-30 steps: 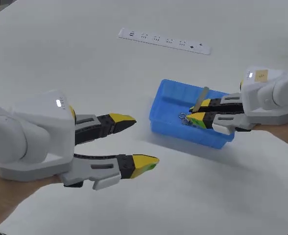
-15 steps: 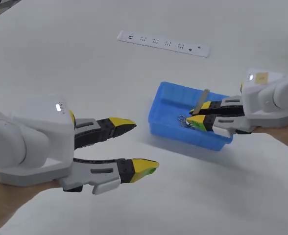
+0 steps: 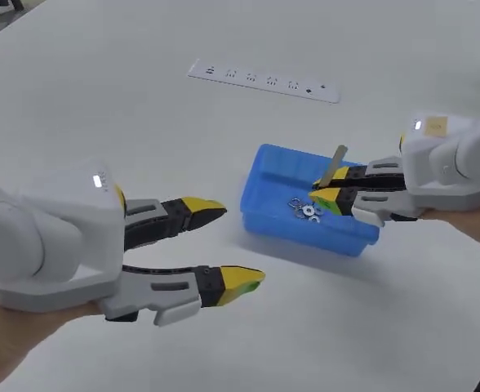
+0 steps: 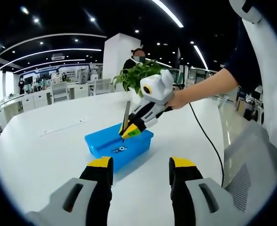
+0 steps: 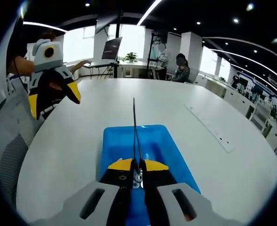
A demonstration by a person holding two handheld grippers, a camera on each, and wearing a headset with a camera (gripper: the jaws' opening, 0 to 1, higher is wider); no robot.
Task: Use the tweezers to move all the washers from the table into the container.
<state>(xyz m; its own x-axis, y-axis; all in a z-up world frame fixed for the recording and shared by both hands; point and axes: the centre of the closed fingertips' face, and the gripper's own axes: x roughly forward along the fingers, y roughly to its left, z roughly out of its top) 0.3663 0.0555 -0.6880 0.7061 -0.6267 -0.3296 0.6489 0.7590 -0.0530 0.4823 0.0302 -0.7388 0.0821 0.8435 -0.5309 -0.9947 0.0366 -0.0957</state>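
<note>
Clamping the tweezers (image 3: 332, 166), the right gripper (image 3: 322, 196) is hovering over the container (image 3: 264, 184), washers (image 3: 305, 210) just beneath it; releasing low is advisable. Left gripper (image 3: 242, 243) is gaping wide.

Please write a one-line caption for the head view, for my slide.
Right gripper holds tweezers over a blue container with washers inside; left gripper open nearby.

A white power strip (image 3: 263, 81) lies flat on the bare white table (image 3: 101, 106), a leafy potted plant (image 4: 134, 75) stands beyond the table's far side, and a dark monitor (image 5: 111, 47) sits near bright windows.
</note>
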